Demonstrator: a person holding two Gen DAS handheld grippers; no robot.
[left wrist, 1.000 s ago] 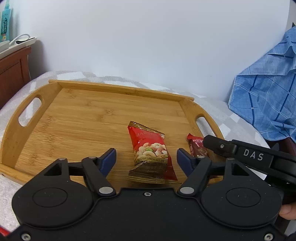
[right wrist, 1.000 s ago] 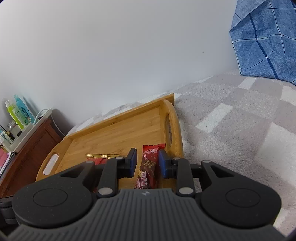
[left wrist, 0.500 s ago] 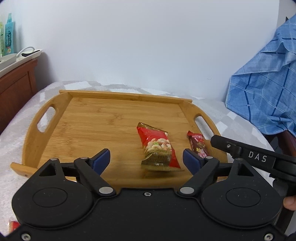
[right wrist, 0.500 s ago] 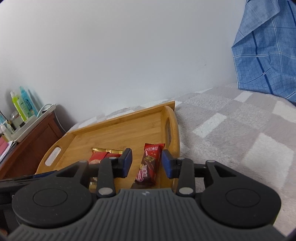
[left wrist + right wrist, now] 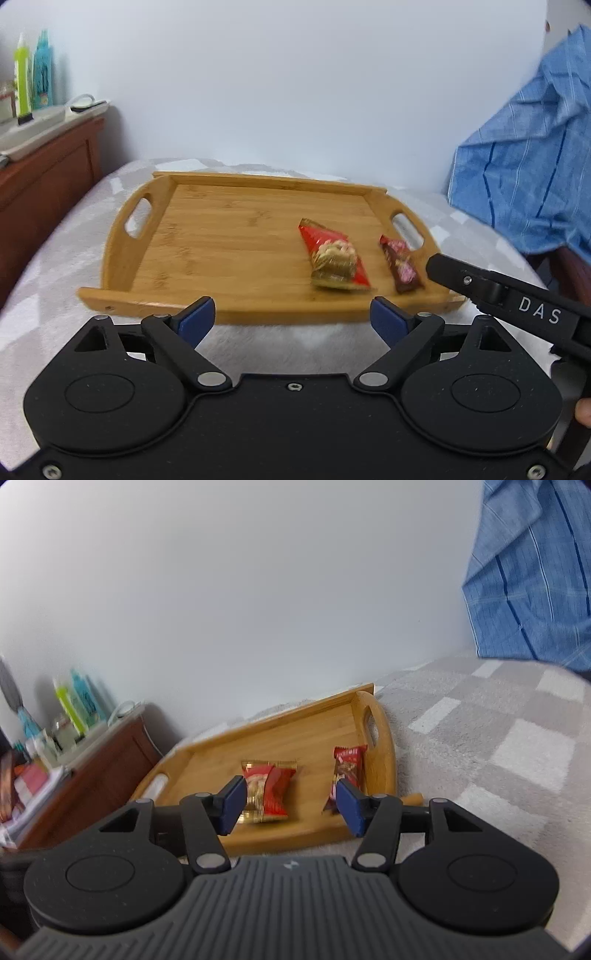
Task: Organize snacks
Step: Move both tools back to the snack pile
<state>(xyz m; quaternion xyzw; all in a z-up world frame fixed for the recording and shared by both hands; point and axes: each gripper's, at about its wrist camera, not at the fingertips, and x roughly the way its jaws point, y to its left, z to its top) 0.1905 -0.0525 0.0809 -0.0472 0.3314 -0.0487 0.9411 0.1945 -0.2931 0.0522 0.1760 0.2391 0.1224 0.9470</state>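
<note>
Two snacks now lie loose on the bamboo tray (image 5: 229, 236), which sits on a bed covered with a grey checked blanket (image 5: 491, 760), with a wooden cabinet (image 5: 44, 184) to one side and a blue striped cloth (image 5: 524, 177) to the other. Going down in size: the red nut packet (image 5: 334, 264) rests flat towards the tray's right half, and the slimmer dark chocolate bar (image 5: 400, 264) lies just beside it, close to the right handle slot, the two apart and not overlapping. A second ago each claw stood over its own snack on the tray; since then both have drawn back towards the near rim and lifted a little, so the tray reads smaller and fuller in both views. The left claw (image 5: 291, 319) is released, its jaws having just spread wider, with nothing between them but blanket and the tray's near edge. The right claw (image 5: 290, 805) is likewise released, its jaws having just been opening, and the bar it flanked a second ago now lies free beyond its fingertips. I judge this pair of placements done; the hands appear free to fetch whatever snacks remain outside the tray, none of which are visible here.
</note>
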